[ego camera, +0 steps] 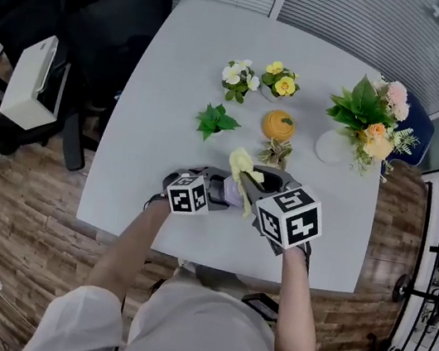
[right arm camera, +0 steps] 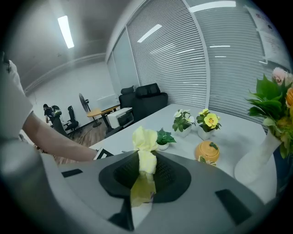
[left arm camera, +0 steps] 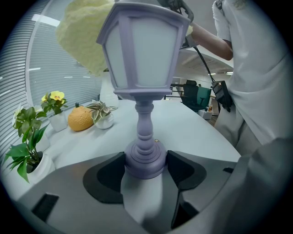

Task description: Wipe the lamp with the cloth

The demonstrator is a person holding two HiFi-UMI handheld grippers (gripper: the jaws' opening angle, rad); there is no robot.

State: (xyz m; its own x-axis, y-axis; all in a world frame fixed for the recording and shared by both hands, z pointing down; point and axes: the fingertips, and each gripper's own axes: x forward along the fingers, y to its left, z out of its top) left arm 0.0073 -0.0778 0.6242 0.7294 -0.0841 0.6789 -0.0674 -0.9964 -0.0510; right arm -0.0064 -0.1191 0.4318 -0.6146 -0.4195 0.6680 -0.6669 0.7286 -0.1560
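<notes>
A lavender lantern-shaped lamp (left arm camera: 143, 68) with white panes stands upright in the left gripper view, and my left gripper (left arm camera: 145, 165) is shut on its round base. A pale yellow cloth (right arm camera: 144, 151) is pinched in my right gripper (right arm camera: 143, 176), which is shut on it. The cloth (left arm camera: 82, 36) lies against the lamp's top left side. From the head view both grippers sit close together near the table's front edge: the left gripper (ego camera: 218, 190), the right gripper (ego camera: 258, 184), with the cloth (ego camera: 245, 175) bunched between them. The lamp (ego camera: 233, 195) is mostly hidden there.
On the white table (ego camera: 154, 117) stand two small flower pots (ego camera: 238, 78) (ego camera: 281, 81), a green plant (ego camera: 216, 119), an orange pumpkin jar (ego camera: 279, 125), a small succulent (ego camera: 276, 151) and a white vase of flowers (ego camera: 368, 121). A black chair (ego camera: 105, 16) stands at the left.
</notes>
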